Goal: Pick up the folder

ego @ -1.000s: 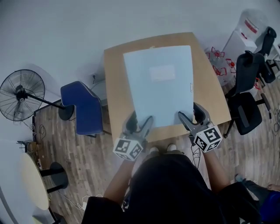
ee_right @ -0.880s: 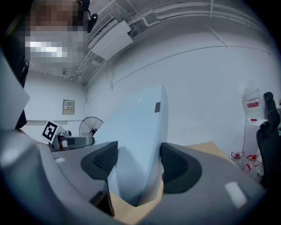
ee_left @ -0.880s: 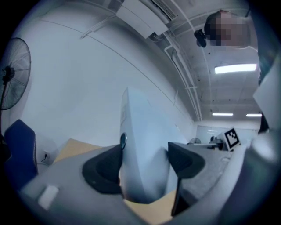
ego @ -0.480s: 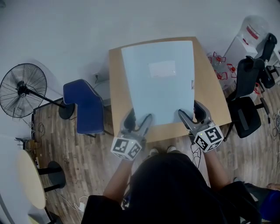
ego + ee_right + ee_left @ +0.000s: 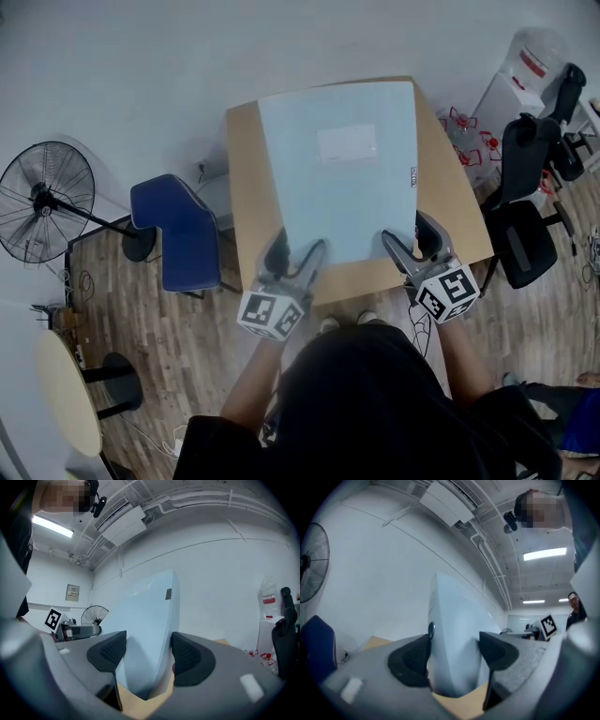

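A wide pale-blue folder with a white label hangs level just above the wooden table, held by its near edge. My left gripper is shut on the near left corner. My right gripper is shut on the near right corner. In the left gripper view the folder stands between the two dark pads of the left gripper, with tabletop showing below it. In the right gripper view the folder fills the gap of the right gripper in the same way.
A blue chair stands left of the table, and a floor fan further left. Black office chairs and a water dispenser crowd the right side. A small round table sits at the lower left.
Both grippers have risen a little with the folder. It now looks slightly larger and covers the table's far edge. The grips are unchanged.
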The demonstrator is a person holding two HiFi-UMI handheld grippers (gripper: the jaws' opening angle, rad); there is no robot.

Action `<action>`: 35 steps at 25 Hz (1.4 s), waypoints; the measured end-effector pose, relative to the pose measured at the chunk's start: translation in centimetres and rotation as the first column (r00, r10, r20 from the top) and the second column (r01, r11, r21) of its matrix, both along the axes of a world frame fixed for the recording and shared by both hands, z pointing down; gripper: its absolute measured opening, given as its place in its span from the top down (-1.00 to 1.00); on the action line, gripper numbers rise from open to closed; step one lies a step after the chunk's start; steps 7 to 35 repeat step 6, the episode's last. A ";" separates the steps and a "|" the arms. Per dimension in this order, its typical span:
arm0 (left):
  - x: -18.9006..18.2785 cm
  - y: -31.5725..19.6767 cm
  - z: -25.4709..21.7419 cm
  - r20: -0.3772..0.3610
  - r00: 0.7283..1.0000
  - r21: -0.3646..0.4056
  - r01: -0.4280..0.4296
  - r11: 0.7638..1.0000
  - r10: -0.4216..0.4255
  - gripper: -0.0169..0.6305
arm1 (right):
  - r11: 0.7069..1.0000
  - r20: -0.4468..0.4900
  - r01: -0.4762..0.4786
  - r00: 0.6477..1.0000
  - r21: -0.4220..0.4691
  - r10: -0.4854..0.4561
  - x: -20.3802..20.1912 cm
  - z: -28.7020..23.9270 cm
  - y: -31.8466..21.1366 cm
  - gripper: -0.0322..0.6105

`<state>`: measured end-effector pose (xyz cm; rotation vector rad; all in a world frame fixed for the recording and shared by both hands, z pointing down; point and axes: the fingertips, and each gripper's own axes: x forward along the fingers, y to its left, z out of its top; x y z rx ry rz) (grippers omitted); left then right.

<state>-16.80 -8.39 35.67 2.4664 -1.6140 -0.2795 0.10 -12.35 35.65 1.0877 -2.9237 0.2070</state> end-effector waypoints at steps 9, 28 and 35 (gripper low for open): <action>0.3 -0.2 0.3 0.004 1.000 -0.007 -0.013 1.000 0.013 -0.07 | 1.000 -0.017 -0.001 1.000 0.010 0.002 0.2 0.4 0.1 -0.02; 0.3 -0.2 0.3 0.004 1.000 -0.007 -0.013 1.000 0.013 -0.07 | 1.000 -0.017 -0.001 1.000 0.010 0.002 0.2 0.4 0.1 -0.02; 0.3 -0.2 0.3 0.004 1.000 -0.007 -0.013 1.000 0.013 -0.07 | 1.000 -0.017 -0.001 1.000 0.010 0.002 0.2 0.4 0.1 -0.02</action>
